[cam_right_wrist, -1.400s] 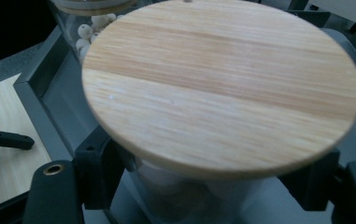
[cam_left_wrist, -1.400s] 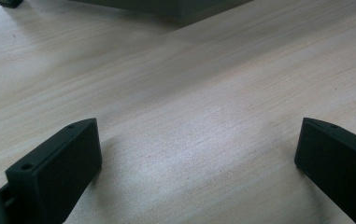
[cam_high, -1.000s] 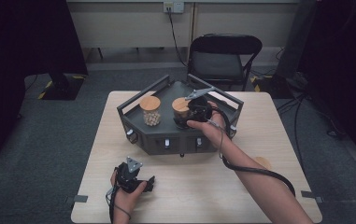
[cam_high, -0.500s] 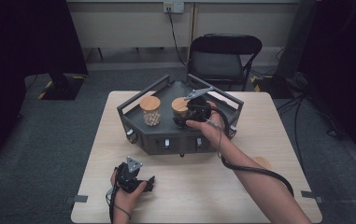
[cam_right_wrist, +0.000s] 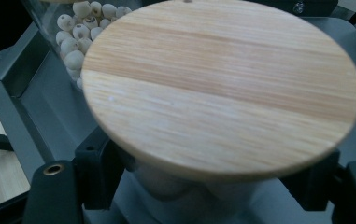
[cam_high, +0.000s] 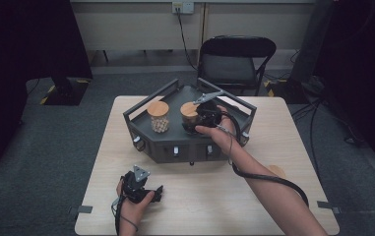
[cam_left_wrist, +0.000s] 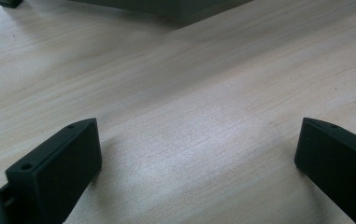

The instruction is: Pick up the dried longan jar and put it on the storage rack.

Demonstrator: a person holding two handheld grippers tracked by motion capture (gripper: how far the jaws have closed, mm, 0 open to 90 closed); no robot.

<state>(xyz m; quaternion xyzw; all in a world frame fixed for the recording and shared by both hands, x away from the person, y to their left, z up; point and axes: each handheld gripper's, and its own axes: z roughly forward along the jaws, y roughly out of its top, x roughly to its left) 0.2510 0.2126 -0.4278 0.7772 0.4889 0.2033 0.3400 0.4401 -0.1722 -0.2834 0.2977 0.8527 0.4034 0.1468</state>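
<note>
The right gripper [cam_high: 195,121] clasps an upright jar [cam_right_wrist: 189,196], its wooden lid [cam_right_wrist: 222,88] facing up, near the tray's [cam_high: 140,114] front edge. The left gripper [cam_high: 148,192] rests released on the table [cam_high: 273,147].

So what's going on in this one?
A person works at a table with a gripper in each hand. The right gripper is shut on a jar with a wooden lid, which stands in a dark grey tray. A second lidded jar, holding pale round beads, stands beside it in the tray. The left gripper rests open on the bare tabletop near the person, holding nothing.
</note>
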